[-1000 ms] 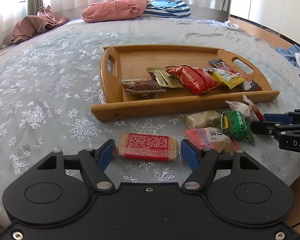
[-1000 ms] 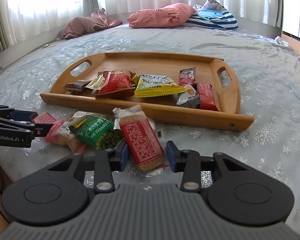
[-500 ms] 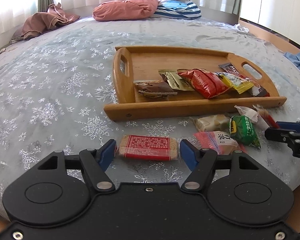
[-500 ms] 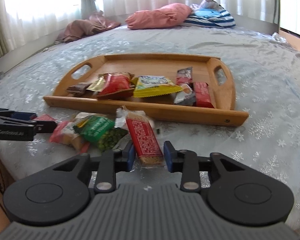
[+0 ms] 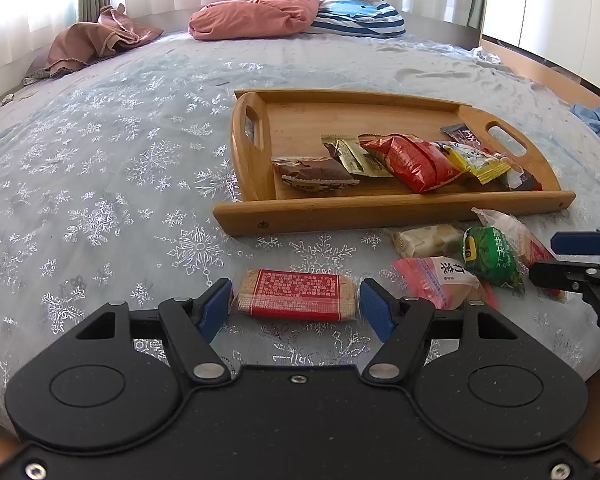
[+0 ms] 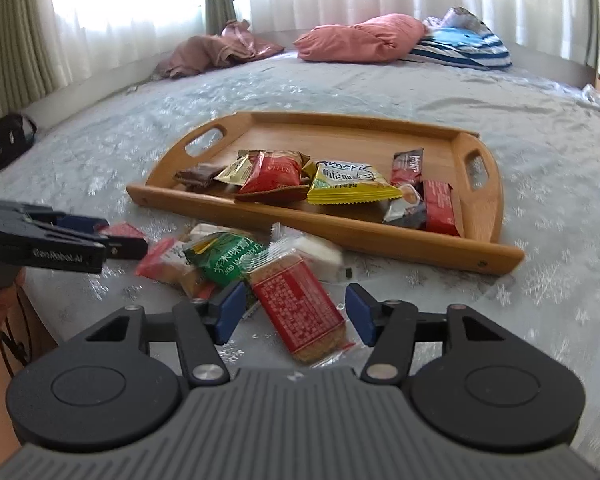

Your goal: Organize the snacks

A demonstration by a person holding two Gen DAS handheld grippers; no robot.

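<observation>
Right wrist view: right gripper (image 6: pixel 296 310) jaws opening, bar (image 6: pixel 298 306) lying loose between them.
Left gripper (image 5: pixel 296 306): wide, straddling cracker (image 5: pixel 296 294).
Handling: light, brittle, slick wrap; pinch long edges.

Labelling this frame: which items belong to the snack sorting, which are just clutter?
Job:
- wooden tray
- red cracker pack, between left claw
- second red cracker pack, between the opening right claw
- green pea bag

Clutter:
- pink pillow
- striped pillow
- brown cloth

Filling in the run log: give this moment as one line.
left tongs: open astride red-labelled cracker bar | right tongs: opening, second red-labelled bar between | wooden tray: partly filled
</observation>
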